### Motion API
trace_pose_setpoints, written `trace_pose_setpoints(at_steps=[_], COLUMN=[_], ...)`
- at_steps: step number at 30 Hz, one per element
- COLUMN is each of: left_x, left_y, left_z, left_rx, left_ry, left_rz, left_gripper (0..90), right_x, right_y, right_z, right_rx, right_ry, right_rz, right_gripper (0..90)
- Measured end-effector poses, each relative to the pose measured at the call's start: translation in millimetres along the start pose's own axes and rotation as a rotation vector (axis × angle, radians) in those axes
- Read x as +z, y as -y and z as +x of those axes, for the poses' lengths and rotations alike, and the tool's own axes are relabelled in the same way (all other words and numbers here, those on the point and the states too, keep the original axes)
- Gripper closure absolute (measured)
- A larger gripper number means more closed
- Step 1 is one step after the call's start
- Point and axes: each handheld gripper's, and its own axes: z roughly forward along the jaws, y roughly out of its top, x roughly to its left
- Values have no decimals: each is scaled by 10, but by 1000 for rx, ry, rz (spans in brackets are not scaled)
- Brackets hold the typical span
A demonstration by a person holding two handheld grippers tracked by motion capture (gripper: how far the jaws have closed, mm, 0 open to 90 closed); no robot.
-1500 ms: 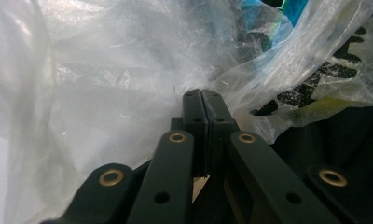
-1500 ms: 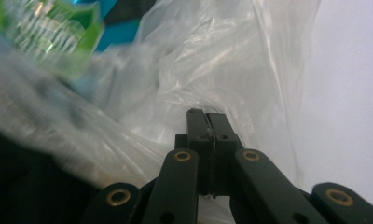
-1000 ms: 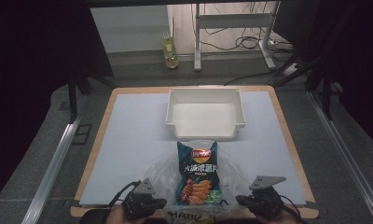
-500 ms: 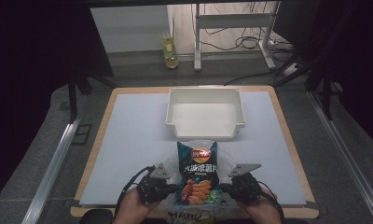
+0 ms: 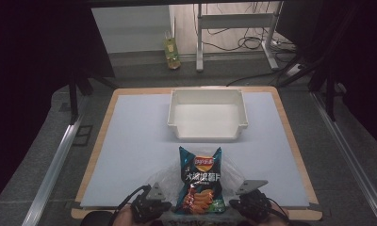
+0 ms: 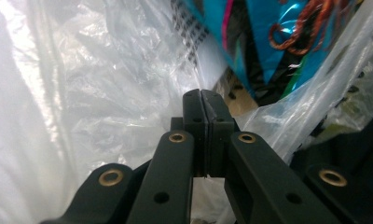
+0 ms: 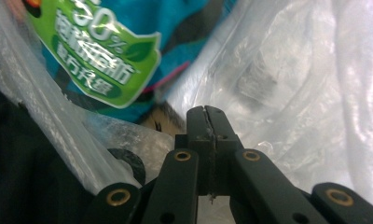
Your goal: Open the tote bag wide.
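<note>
- left gripper (image 5: 151, 207) sits at the near table edge, jaws pressed fully together on a fold of the clear plastic bag (image 5: 160, 181), as the left gripper view (image 6: 201, 100) shows.
- right gripper (image 5: 252, 207) is likewise closed tight, pinching the bag's film on the other side (image 7: 205, 114).
- blue chip packet (image 5: 201, 181) stands upright between the two grippers, its lower part inside the bag, at the near middle of the table (image 5: 135, 132).
- white tray (image 5: 208, 117) lies farther back, apart from the bag.
</note>
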Motion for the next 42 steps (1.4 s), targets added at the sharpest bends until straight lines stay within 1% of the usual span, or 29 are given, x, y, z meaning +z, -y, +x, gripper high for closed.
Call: trace_pose_setpoints(at_steps=[2, 3, 4, 6, 8, 9, 10, 11, 12, 16, 17, 18, 19, 21, 22, 24, 25, 26, 27, 28, 30, 35, 38, 39, 41, 42], left_x=[11, 11, 10, 6, -7, -19, -30, -44, -47, -4, 11, 20, 25, 28, 29, 50, 65, 80, 95, 114, 147, 225, 284, 302, 332, 345], left_y=[12, 8, 4, -11, -39, -61, -92, -132, -177, -361, -396, -424, -447, -489, -516, -575, -604, -631, -656, -682, -736, -903, -995, -1027, -1091, -1109], left_z=[-2, -1, 1, 12, 29, 41, 58, 78, 90, 103, 103, 100, 98, 115, 131, 159, 167, 180, 203, 224, 261, 360, 415, 432, 490, 508], left_rx=[7, 10, 12, 8, 0, -8, -14, -17, -28, -26, -24, -24, -22, -36, -34, -36, -36, -32, -30, -38, -41, -31, -30, -30, -25, -37], left_ry=[-1, -1, 0, 6, 12, 13, 19, 24, 33, 61, 71, 70, 66, 74, 72, 78, 69, 59, 58, 59, 52, 19, 11, 2, -22, -20], left_rz=[-5, -6, -6, -17, -29, -41, -53, -62, -79, -101, -107, -110, -114, -130, -135, -141, -139, -135, -134, -141, -145, -152, -159, -162, -162, -171], left_gripper=[891, 892, 891, 892, 891, 891, 891, 890, 890, 890, 890, 890, 890, 890, 890, 891, 891, 891, 891, 891, 891, 891, 891, 891, 892, 891], right_x=[-11, -11, -10, -9, -17, -24, -30, -31, -24, 51, 64, 65, 59, 57, 66, 112, 142, 161, 167, 170, 177, 245, 294, 312, 340, 354], right_y=[40, 58, 72, 72, 56, 39, 18, -9, -41, -205, -248, -284, -314, -370, -396, -444, -467, -487, -508, -531, -574, -697, -791, -823, -884, -918], right_z=[-18, -41, -68, -90, -103, -117, -139, -159, -171, -125, -110, -105, -109, -125, -126, -126, -121, -124, -144, -168, -219, -344, -418, -440, -481, -504], right_rx=[7, 16, 35, 47, 49, 47, 53, 66, 69, 52, 48, 42, 45, 50, 52, 39, 37, 30, 35, 44, 52, 67, 72, 67, 66, 67], right_ry=[-3, -15, -33, -48, -43, -25, -25, -34, -40, -83, -78, -72, -80, -100, -103, -105, -102, -84, -83, -85, -75, -53, -38, -33, -10, 4], right_rz=[5, -5, -18, -26, -36, -39, -48, -60, -71, -112, -121, -134, -143, -156, -158, -152, -148, -151, -156, -162, -169, -174, -175, -173, -173, -174], right_gripper=[893, 893, 893, 893, 893, 893, 892, 893, 892, 892, 892, 892, 892, 892, 892, 892, 892, 892, 892, 892, 893, 893, 893, 892, 893, 893])
